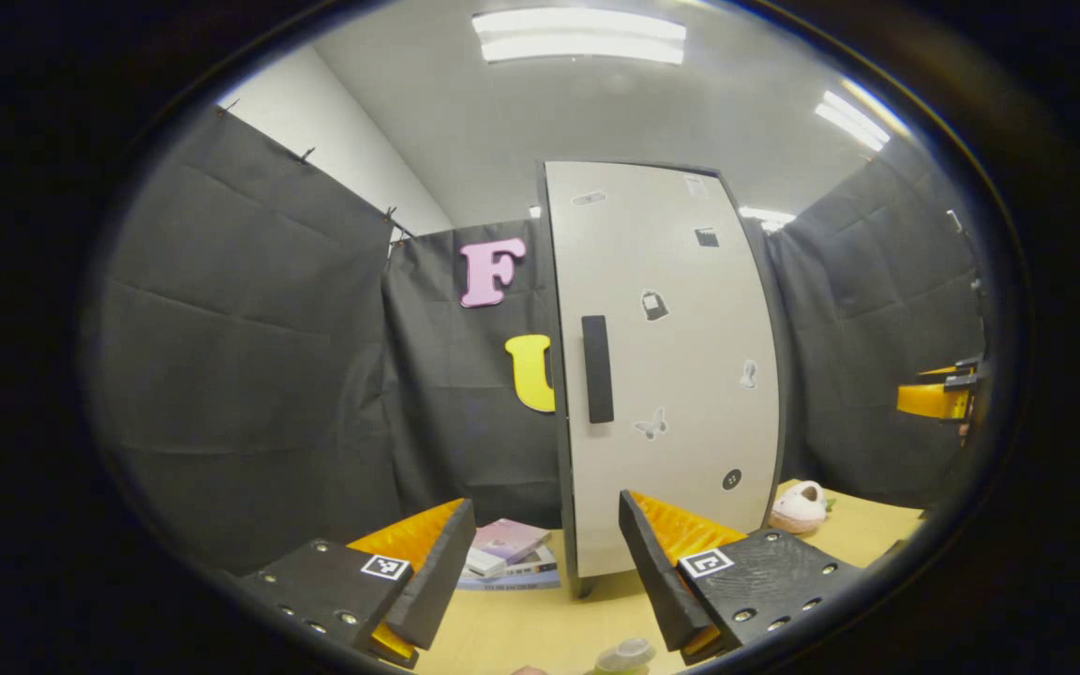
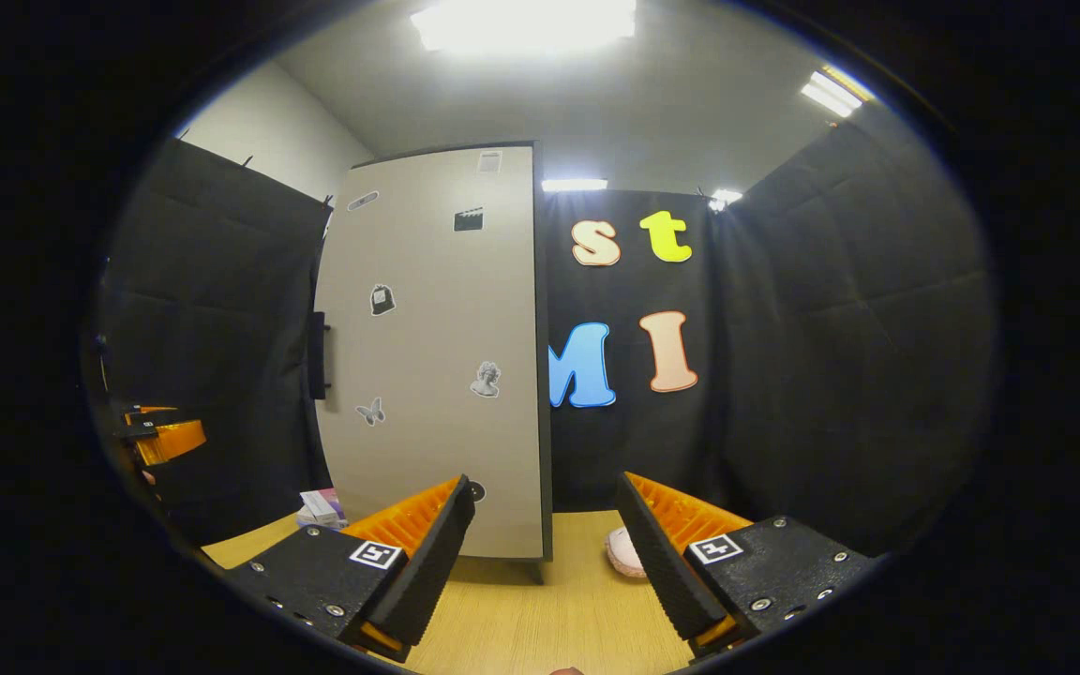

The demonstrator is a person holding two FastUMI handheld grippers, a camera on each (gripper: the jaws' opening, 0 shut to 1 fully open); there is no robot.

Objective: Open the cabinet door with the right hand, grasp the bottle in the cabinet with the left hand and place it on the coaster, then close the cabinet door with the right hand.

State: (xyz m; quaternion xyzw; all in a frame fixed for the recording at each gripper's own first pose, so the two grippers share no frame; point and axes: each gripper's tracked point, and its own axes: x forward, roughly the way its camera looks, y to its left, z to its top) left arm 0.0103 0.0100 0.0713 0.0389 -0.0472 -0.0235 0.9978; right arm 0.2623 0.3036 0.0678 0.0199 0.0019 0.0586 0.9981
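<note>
Cabinet door (image 1: 667, 375) closed, left gripper (image 1: 545, 572) and right gripper (image 2: 545, 553) level before it, jaws spread, empty.

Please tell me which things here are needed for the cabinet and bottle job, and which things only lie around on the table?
Needed for the job:
- cabinet door, shut
- its dark handle
- right gripper, open
- left gripper, open

Only lying around:
- stack of books left of the cabinet
- pink plush slipper to its right
</note>
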